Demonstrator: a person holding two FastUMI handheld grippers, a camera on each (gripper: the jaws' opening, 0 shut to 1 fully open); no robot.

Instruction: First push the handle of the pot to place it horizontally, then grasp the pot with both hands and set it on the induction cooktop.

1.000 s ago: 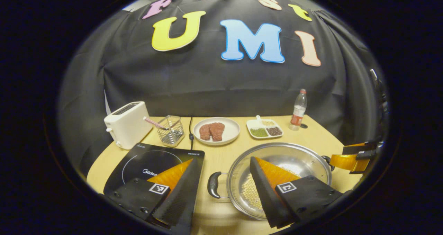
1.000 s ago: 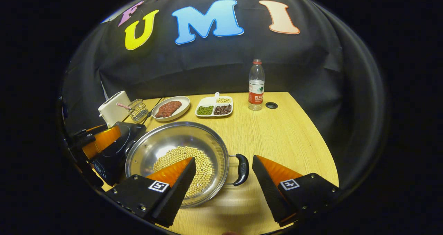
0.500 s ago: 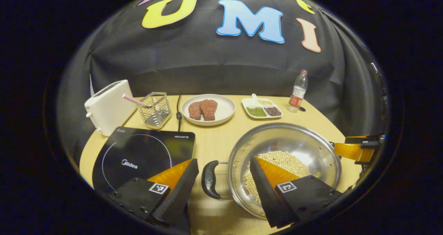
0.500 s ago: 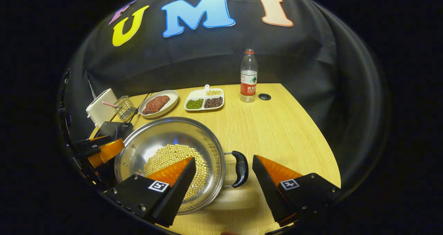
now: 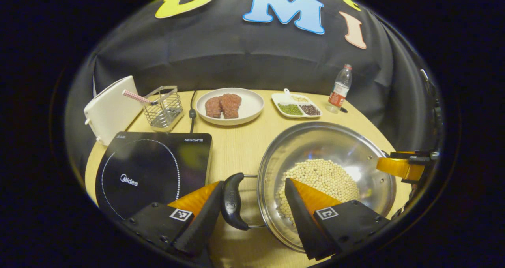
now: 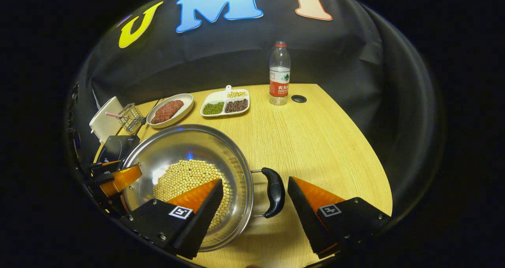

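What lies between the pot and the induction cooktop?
In the left gripper view, bare table separates the induction cooktop from the pot; nearer the camera, the pot's black handle reaches into that gap.

The steel pot sits flat on the wooden table, wide and shallow, with pale soybeans heaped across its bottom. Its black loop handles stick out level at either side. The black induction cooktop lies just beside it, its surface bare.
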